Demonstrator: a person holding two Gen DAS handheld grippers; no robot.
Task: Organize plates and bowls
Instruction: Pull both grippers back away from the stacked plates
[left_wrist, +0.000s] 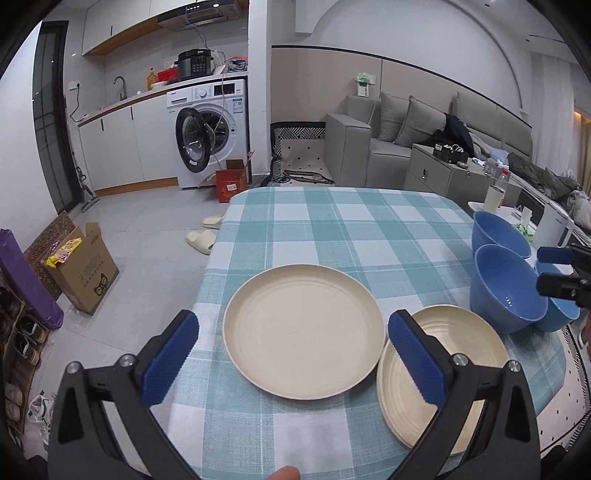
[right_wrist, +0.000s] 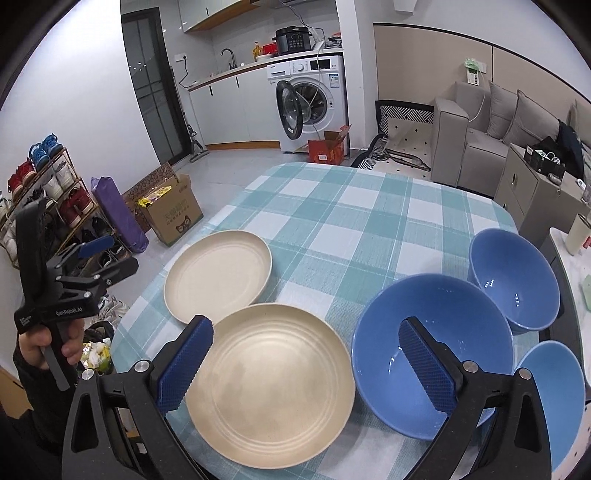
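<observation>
In the left wrist view, the left gripper (left_wrist: 291, 354) stood wide with nothing between its blue pads, poised above the near edge of the checked tablecloth (left_wrist: 332, 221). A single cream plate (left_wrist: 303, 330) lay flat just ahead of it, close to the table's near edge, and beside it toward the right corner sat a stack of cream plates (left_wrist: 465, 347), at least two rims showing. Three blue bowls crowded the right edge, the big one (left_wrist: 506, 288) nearest the stack. The plates looked thin, stiff and light, likely a matte plastic or fibre ware; their low upturned rims seemed the only place to pinch, one pad under the lip and one inside. In the right wrist view, the right gripper (right_wrist: 303, 365) was likewise spread as wide as it goes and empty, hanging over the gap between the plate stack (right_wrist: 273, 384) and the large blue bowl (right_wrist: 432, 350). Two smaller bowls, one at the far right (right_wrist: 513, 280) and one at the near right corner (right_wrist: 550, 398), stood just beside it. Their glaze caught glints, so I judged them ceramic: heavier, slippery and chippable, best taken by the rim wall and lowered gently when nested.
</observation>
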